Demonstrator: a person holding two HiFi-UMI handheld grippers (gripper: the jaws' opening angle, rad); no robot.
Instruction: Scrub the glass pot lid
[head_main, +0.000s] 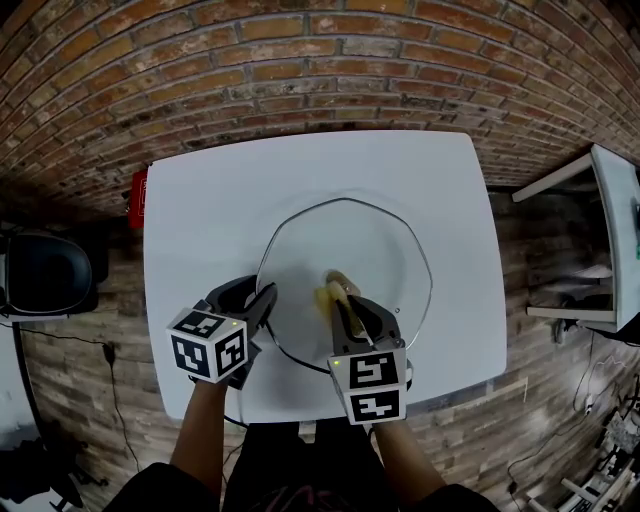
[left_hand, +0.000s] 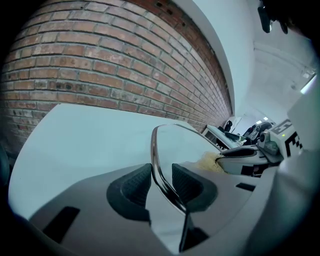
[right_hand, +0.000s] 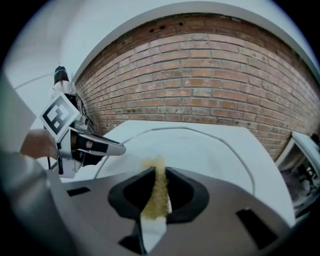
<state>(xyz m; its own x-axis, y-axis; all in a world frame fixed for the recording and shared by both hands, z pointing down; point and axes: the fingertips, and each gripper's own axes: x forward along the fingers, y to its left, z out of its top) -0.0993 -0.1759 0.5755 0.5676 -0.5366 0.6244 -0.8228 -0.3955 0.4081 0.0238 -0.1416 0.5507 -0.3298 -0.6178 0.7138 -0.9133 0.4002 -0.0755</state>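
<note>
A large glass pot lid (head_main: 372, 250) with a metal rim lies on the white table (head_main: 200, 200). My left gripper (head_main: 262, 300) is shut on the lid's near-left rim (left_hand: 159, 170), which runs between its dark pads. My right gripper (head_main: 341, 296) is shut on a yellow scrubbing sponge (head_main: 333, 288), held on edge between its jaws and resting on the glass. In the right gripper view the sponge (right_hand: 159, 192) stands upright between the pads, with the lid's rim (right_hand: 225, 142) curving beyond it and the left gripper (right_hand: 107, 147) at the left.
A red object (head_main: 138, 196) sits at the table's left edge. A dark chair (head_main: 45, 275) stands left of the table, a white shelf unit (head_main: 600, 250) to the right. A brick wall (head_main: 300, 70) runs behind.
</note>
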